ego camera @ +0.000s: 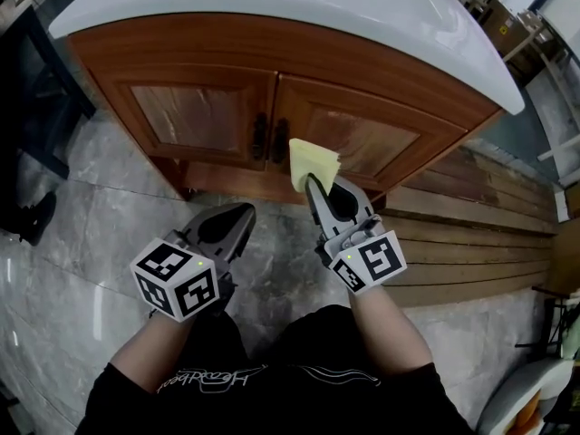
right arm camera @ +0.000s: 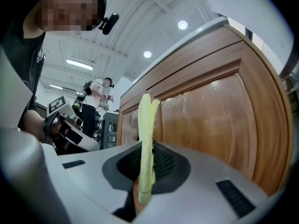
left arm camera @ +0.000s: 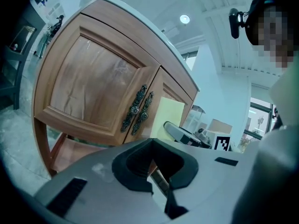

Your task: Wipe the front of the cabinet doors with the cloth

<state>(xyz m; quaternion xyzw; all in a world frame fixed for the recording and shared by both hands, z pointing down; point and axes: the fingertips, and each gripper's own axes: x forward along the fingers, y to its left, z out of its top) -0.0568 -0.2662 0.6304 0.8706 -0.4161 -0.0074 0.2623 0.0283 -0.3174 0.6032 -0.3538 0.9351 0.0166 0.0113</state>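
A wooden cabinet with two doors stands under a white countertop (ego camera: 299,3). The left door (ego camera: 195,116) and right door (ego camera: 367,139) meet at dark ornate handles (ego camera: 267,139). My right gripper (ego camera: 311,184) is shut on a folded yellow cloth (ego camera: 313,161), which stands up close to the right door's inner edge; whether it touches the wood is not visible. The cloth (right arm camera: 145,143) rises edge-on between the jaws. My left gripper (ego camera: 243,214) hangs lower, off the left door, shut with nothing in it. The cloth (left arm camera: 168,118) and the handles (left arm camera: 138,108) also show in the left gripper view.
Grey marble floor tiles (ego camera: 100,207) lie before the cabinet, wooden planks (ego camera: 471,234) to the right. A dark stand (ego camera: 36,89) is at the left. Cardboard boxes (ego camera: 507,30) and white frames (ego camera: 562,134) sit at the far right. A person (right arm camera: 100,94) stands in the background.
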